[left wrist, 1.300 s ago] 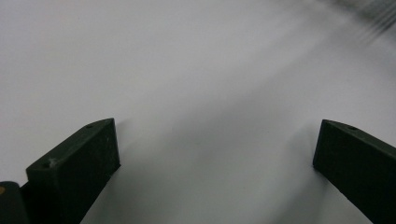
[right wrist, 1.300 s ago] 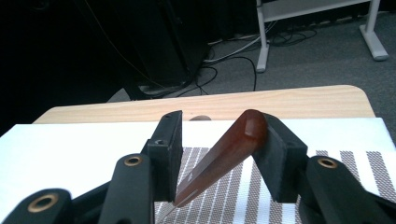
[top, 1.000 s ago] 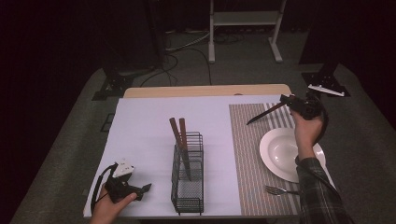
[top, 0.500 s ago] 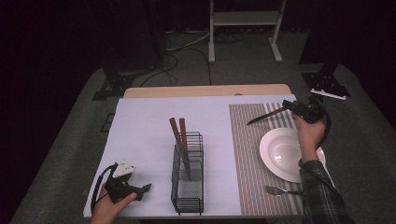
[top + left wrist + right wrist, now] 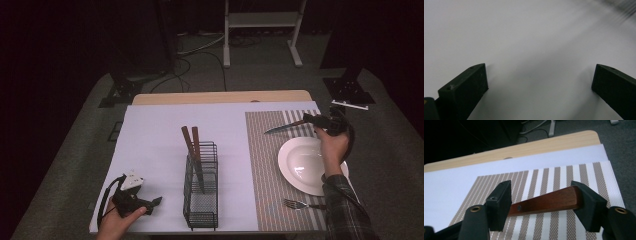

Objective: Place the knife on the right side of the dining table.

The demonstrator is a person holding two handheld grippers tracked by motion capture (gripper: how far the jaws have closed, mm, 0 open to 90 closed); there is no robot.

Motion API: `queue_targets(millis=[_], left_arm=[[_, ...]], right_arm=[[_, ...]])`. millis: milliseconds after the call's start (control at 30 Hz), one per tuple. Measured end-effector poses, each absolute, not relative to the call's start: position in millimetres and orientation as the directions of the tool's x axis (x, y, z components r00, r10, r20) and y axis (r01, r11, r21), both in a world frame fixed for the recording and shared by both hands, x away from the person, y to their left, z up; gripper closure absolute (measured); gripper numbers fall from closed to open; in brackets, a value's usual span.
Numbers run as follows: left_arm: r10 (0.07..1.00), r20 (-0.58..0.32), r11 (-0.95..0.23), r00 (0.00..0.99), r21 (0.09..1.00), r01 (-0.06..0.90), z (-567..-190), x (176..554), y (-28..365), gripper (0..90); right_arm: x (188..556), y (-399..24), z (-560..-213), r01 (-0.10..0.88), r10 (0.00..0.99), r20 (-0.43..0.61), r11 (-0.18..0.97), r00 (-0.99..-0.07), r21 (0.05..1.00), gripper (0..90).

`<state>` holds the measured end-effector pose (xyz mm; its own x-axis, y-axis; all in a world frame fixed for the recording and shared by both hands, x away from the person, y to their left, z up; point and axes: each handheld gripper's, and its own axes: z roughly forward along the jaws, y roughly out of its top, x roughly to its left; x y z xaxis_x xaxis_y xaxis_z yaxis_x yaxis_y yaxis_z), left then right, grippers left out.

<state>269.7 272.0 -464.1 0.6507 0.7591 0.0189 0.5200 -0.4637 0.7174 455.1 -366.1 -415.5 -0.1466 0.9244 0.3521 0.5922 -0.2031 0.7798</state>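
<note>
Near the table's front edge, the left gripper (image 5: 150, 203) is resting on the white sheet (image 5: 150, 140), jaws spread with nothing between them. Beside it, the wire rack (image 5: 201, 192) is holding two wooden handles (image 5: 190, 145). Farther right, past the fork (image 5: 300, 204) and plate (image 5: 305, 160), the right gripper (image 5: 544, 206) is opening over the striped mat (image 5: 265, 165); the knife (image 5: 549, 201) is lying crosswise between its jaws, its handle end touching one pad.

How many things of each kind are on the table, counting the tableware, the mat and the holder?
Knife: 1
Fork: 1
Plate: 1
Striped placemat: 1
Wire basket: 1
Wooden-handled utensils standing in the basket: 2
Total: 7
</note>
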Motion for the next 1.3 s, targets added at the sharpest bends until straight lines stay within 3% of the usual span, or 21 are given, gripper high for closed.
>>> queue_targets(millis=[1300], left_arm=[[0.759, 0.019, -0.464, 0.651, 0.717, 0.520, -464.1, 269.7, 272.0, 0.0]], right_arm=[[472.9, -358.3, -435.1, 0.769, 0.979, 0.193, -0.070, -0.070, 0.635, 15.3]])
